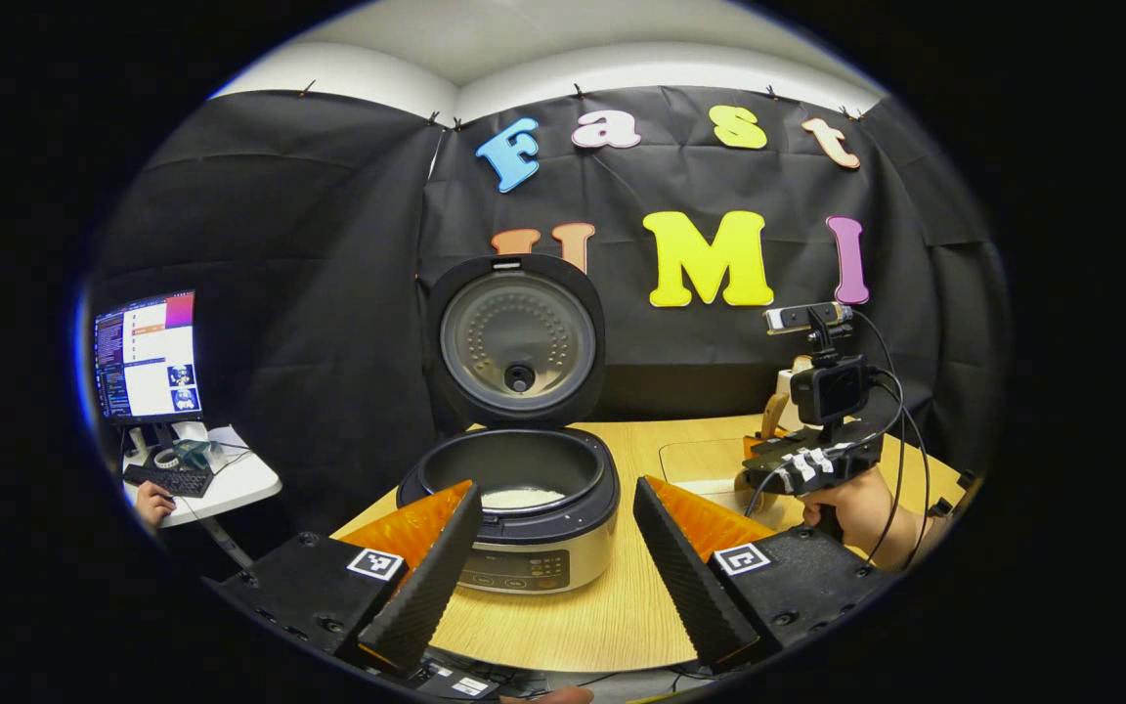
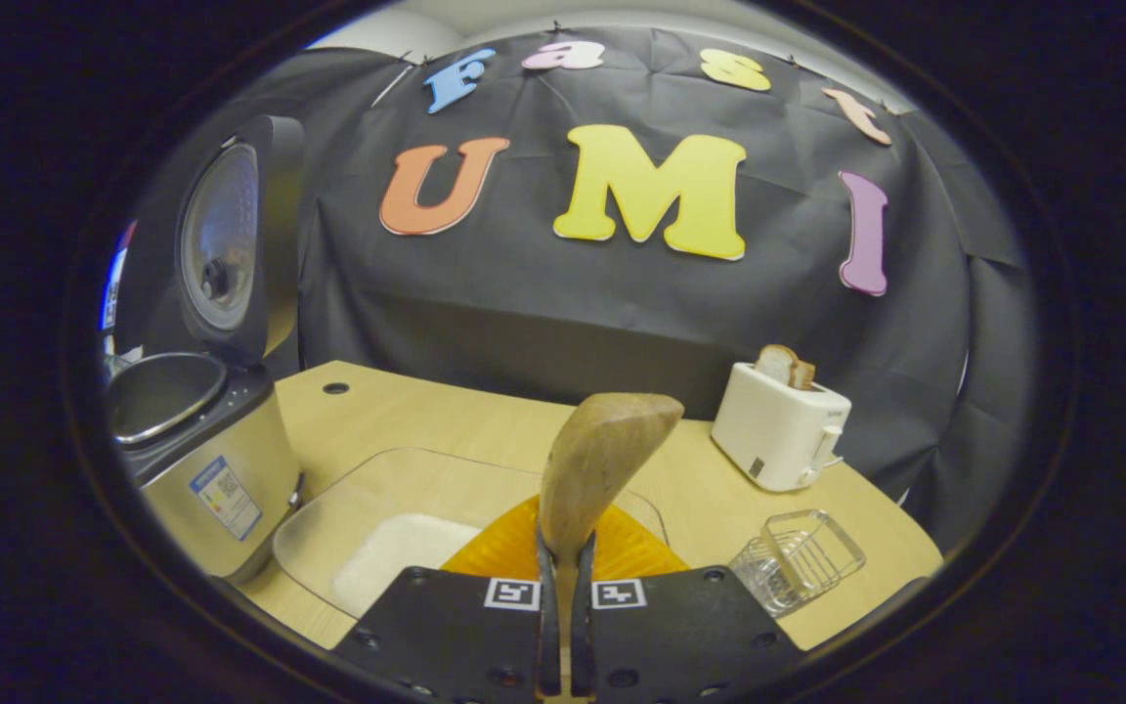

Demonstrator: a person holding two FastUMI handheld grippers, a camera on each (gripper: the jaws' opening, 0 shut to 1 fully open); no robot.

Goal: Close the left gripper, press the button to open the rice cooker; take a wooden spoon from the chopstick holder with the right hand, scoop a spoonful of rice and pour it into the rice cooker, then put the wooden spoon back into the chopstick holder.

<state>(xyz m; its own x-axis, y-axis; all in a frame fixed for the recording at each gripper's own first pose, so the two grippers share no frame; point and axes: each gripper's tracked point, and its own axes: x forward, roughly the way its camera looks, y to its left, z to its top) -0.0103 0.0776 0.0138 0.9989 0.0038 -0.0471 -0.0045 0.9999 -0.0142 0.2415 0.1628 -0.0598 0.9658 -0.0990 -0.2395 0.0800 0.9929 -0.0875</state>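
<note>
Rice cooker (image 1: 509, 489): stands on the wooden table (image 1: 612, 606), lid (image 1: 516, 337) swung fully up and upright behind the pot; a patch of white rice lies at the bottom of the dark inner pot. In the right gripper view it sits at the left edge.
Table: light wood, backed by the black cloth wall.
Clear tray (image 2: 377, 528): just right of the cooker, shallow, with a heap of white rice (image 2: 402, 567) inside.
Toaster (image 2: 783, 425): white, far right of the table, a slice of bread upright in its slot.
Left gripper (image 1: 543, 557): fingers spread wide with nothing between them, low in front of the cooker's control panel, apart from it.
Right gripper (image 2: 564, 626): fingers pressed together on the handle of the wooden spoon (image 2: 597, 464); it is above the near edge of the tray. In the left gripper view a hand (image 1: 851, 504) holds it right of the cooker.
Wooden spoon: bowl upright above the fingers; whether any rice sits in the bowl is hard to tell from this side.
Wire holder (image 2: 798, 559): small clear-and-wire basket near the right table edge, possibly the chopstick holder.
</note>
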